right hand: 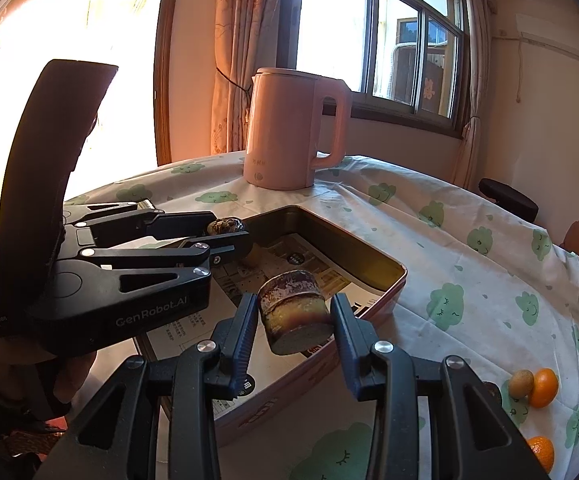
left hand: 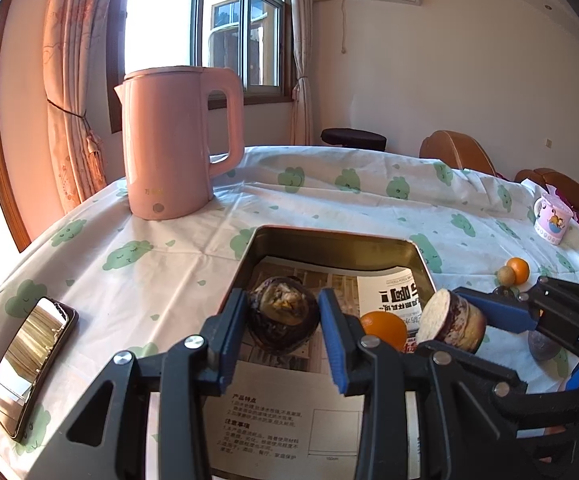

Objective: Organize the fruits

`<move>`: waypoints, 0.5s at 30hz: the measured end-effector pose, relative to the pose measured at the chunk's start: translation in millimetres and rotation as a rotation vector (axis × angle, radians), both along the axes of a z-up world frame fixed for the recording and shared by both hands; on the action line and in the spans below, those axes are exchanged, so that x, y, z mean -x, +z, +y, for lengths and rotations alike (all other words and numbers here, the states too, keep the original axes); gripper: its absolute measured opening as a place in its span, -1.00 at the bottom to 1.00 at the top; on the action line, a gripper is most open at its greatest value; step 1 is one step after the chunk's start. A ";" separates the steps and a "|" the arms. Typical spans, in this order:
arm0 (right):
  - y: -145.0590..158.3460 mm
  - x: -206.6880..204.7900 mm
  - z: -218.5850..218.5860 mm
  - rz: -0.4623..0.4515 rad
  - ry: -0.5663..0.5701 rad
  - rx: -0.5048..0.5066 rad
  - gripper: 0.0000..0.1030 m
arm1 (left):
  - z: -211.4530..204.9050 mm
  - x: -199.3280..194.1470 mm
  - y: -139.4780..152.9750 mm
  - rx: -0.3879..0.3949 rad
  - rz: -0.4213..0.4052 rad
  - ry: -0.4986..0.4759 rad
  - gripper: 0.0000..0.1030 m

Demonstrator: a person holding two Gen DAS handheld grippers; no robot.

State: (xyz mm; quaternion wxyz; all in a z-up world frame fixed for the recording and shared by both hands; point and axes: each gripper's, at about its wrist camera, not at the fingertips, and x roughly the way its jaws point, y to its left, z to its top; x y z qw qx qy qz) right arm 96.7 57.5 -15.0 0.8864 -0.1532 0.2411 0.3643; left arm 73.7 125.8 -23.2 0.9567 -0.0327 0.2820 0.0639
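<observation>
A rectangular metal tin (left hand: 423, 258) lined with printed paper sits on the cloud-print tablecloth; it also shows in the right wrist view (right hand: 385, 278). My left gripper (left hand: 283, 320) is shut on a dark brown, mottled round fruit (left hand: 281, 314) over the tin; it also shows from the side (right hand: 225, 226). My right gripper (right hand: 294, 316) is shut on a cut piece of dark-skinned fruit with a pale flat face (right hand: 295, 312), held above the tin's near edge; the piece shows too in the left wrist view (left hand: 449, 320). An orange (left hand: 383, 328) lies in the tin.
A pink kettle (left hand: 173, 144) stands behind the tin. A phone (left hand: 29, 364) lies at the left. A patterned mug (left hand: 551, 218), an orange (left hand: 518, 269) and a small brown fruit (left hand: 505, 276) sit at the right. Another orange (right hand: 541, 450) lies nearer.
</observation>
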 end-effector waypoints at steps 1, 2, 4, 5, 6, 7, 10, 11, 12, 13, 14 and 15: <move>-0.2 0.3 0.8 0.000 0.000 0.002 -0.22 | 1.0 -0.6 -0.5 0.004 0.004 0.002 -0.25; 0.1 -0.3 1.1 -0.001 0.001 0.000 -0.22 | 2.0 -1.2 -1.0 0.009 0.008 0.003 -0.25; -0.4 -0.7 2.2 0.002 0.003 0.002 -0.22 | 3.5 -2.7 -2.4 0.017 0.020 0.007 -0.25; -1.1 -0.7 2.9 0.003 0.003 0.009 -0.22 | 3.4 -3.1 -2.9 0.017 0.024 0.008 -0.25; -1.6 -0.8 4.0 0.003 0.003 0.014 -0.22 | 3.0 -3.7 -3.4 0.016 0.027 0.008 -0.25; -2.3 -1.1 5.2 0.005 0.004 0.021 -0.22 | 2.7 -4.2 -4.1 0.013 0.033 0.009 -0.25; -4.3 -2.1 8.0 0.011 0.007 0.040 -0.22 | 3.3 -6.4 -6.5 0.017 0.052 0.009 -0.25; -4.9 -2.4 8.9 0.013 0.007 0.045 -0.22 | 4.1 -7.0 -7.4 0.021 0.058 0.011 -0.25; -5.2 -2.7 9.4 0.014 0.008 0.048 -0.22 | 4.7 -7.6 -8.3 0.025 0.063 0.011 -0.25; -5.6 -3.2 9.9 0.016 0.008 0.052 -0.22 | 5.1 -8.0 -9.2 0.030 0.067 0.009 -0.25; -5.9 -3.5 10.1 0.018 0.006 0.055 -0.22 | 5.3 -8.7 -10.1 0.033 0.073 0.008 -0.25; -6.4 -3.8 10.4 0.021 0.006 0.057 -0.22 | 5.3 -9.5 -11.3 0.035 0.079 0.008 -0.25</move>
